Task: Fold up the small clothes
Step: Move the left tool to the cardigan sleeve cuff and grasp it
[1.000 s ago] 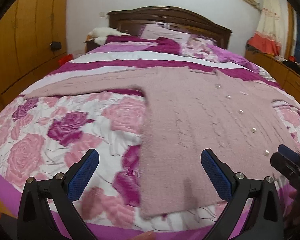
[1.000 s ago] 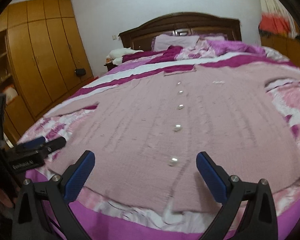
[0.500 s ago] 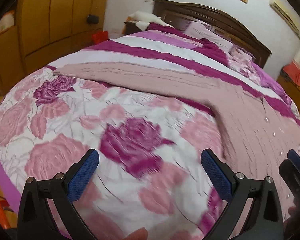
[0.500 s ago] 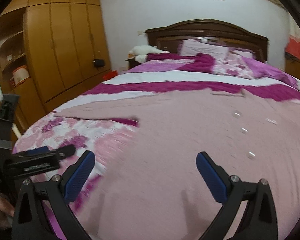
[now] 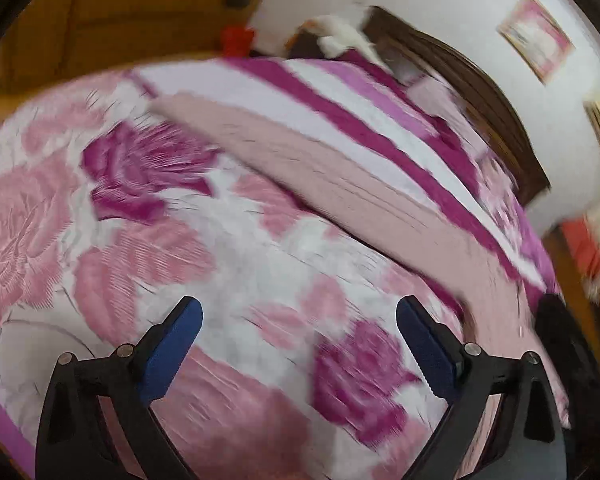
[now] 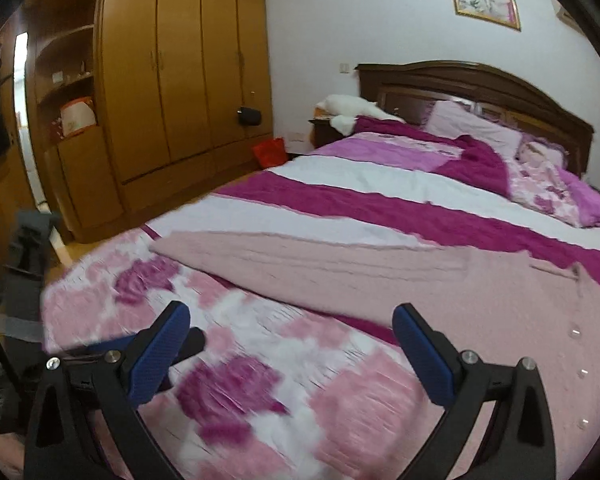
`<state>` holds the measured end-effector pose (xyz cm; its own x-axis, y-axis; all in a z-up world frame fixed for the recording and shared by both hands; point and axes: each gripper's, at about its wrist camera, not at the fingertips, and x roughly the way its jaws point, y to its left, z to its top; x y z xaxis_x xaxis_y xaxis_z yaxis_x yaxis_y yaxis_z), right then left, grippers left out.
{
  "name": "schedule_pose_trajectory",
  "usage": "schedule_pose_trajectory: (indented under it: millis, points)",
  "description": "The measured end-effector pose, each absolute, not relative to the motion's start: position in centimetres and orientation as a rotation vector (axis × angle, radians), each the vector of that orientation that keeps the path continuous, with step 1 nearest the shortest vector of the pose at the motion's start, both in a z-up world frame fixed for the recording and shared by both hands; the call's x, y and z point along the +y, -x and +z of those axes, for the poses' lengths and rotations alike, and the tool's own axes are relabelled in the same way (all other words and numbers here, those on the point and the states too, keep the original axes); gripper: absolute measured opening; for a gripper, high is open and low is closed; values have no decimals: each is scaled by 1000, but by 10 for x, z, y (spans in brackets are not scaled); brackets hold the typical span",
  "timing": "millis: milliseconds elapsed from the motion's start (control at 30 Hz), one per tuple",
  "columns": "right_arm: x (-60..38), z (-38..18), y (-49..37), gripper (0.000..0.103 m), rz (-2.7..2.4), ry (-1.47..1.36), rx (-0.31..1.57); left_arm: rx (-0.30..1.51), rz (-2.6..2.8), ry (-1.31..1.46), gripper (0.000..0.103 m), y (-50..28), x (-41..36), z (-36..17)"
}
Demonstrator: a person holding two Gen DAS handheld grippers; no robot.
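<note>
A dusty-pink knit cardigan [image 6: 480, 296] lies flat, face up, on the bed, buttons [image 6: 575, 333] down its front, one long sleeve [image 5: 300, 160] stretched straight out sideways.

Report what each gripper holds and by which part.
Nothing is held. The left gripper and right gripper are both open above the bedspread; the pink cardigan lies ungrasped.

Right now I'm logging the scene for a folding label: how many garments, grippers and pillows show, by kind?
Pink knit cardigan spread flat on the bedspread: 1
Grippers, left gripper and right gripper, both open: 2
Pillows at the headboard, lilac pillow and floral pillow: 2
Total: 5
</note>
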<state>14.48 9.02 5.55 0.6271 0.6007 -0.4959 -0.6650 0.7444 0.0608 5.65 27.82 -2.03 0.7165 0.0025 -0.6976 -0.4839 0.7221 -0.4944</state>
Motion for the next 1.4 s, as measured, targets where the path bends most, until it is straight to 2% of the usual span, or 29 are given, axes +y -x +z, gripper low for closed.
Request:
schedule_pose_trajectory:
  millis: [367, 500, 567, 833, 967, 1100, 1400]
  points:
    - [176, 54, -154, 103, 747, 247, 411, 653, 421, 942, 79, -49, 362, -24]
    - [189, 47, -168, 103, 782, 198, 461, 632, 454, 1045, 80, -44, 385, -40]
    - [192, 43, -175, 103, 790, 157, 500, 629, 427, 1114, 84, -45, 399, -52]
    - [179, 26, -191, 103, 772, 50, 589, 579, 309, 1107, 83, -74, 432, -58]
    - [174, 23, -190, 103, 770, 91, 581, 477, 264, 1135, 83, -80, 458, -62]
    - [155, 24, -203, 103, 801, -61, 649, 400, 286, 1105, 82, -83, 472, -64]
    - [132, 1, -217, 103, 759, -122, 727, 400, 230, 1181, 75, -89, 475, -63]
